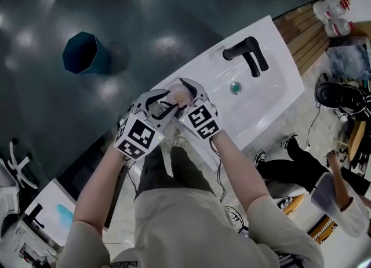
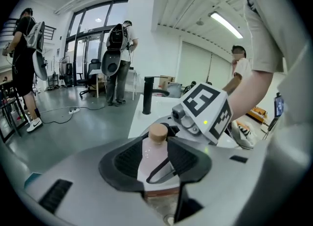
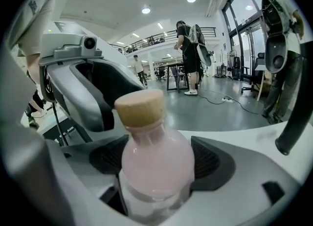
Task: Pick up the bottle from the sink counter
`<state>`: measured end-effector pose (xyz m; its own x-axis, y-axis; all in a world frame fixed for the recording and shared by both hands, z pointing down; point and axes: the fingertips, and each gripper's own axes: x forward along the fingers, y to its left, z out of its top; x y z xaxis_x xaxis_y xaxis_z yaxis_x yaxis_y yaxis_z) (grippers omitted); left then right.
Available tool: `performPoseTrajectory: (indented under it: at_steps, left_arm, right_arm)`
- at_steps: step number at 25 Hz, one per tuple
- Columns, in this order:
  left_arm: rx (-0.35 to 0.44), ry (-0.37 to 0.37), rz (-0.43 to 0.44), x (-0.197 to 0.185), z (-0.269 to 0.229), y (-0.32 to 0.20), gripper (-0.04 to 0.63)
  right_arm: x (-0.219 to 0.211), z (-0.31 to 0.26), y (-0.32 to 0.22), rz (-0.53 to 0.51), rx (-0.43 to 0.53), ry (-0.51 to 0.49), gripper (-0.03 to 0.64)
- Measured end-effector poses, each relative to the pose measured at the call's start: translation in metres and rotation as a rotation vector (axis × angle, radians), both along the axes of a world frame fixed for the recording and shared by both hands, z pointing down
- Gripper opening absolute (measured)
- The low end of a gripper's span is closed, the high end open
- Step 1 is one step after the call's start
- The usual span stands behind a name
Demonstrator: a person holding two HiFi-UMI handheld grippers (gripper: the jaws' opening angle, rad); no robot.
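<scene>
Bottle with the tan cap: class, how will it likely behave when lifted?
The bottle looks full to the neck, so probably heavy for its size. Its smooth rounded wall may slip. Tall and narrow, it could tip.

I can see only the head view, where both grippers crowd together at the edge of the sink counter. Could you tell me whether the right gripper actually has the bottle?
Observer: Yes. In the right gripper view the bottle stands between the jaws of the right gripper, and they press on its sides.
Operator: Thank you. What about the left one?
Observer: The left gripper has its jaws apart, one on each side of that bottle. They do not appear to clamp it.
Operator: Is the bottle capped?
Observer: Yes, a tan, cork-like cap sits on top.
</scene>
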<state>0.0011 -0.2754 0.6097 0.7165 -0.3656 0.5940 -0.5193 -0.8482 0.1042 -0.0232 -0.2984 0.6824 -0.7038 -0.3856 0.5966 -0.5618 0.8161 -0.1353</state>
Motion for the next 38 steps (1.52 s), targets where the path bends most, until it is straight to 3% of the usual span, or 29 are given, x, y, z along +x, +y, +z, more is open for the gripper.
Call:
performPoseTrajectory:
  at_steps: [12,23,32,38]
  left_arm:
    - [-0.034,0.083,-0.073,0.016,0.012,-0.004,0.141]
    - [0.019,0.121,0.107,0.032,0.009,0.018,0.137]
    - [0.059,0.192,0.126,0.042,-0.028,0.031,0.132]
    - [0.114,0.231,0.135,0.044,-0.086,0.041,0.132]
  right_arm:
    - [-0.001,0.002,0.006,-0.054,-0.009,0.001,0.347]
    - [0.004,0.004,0.032,-0.155,-0.047,0.042,0.347]
    - [0.014,-0.033,0.045,-0.123,-0.035,0.004,0.347]
    - [0.019,-0.092,0.049,-0.103,0.048,0.01,0.347]
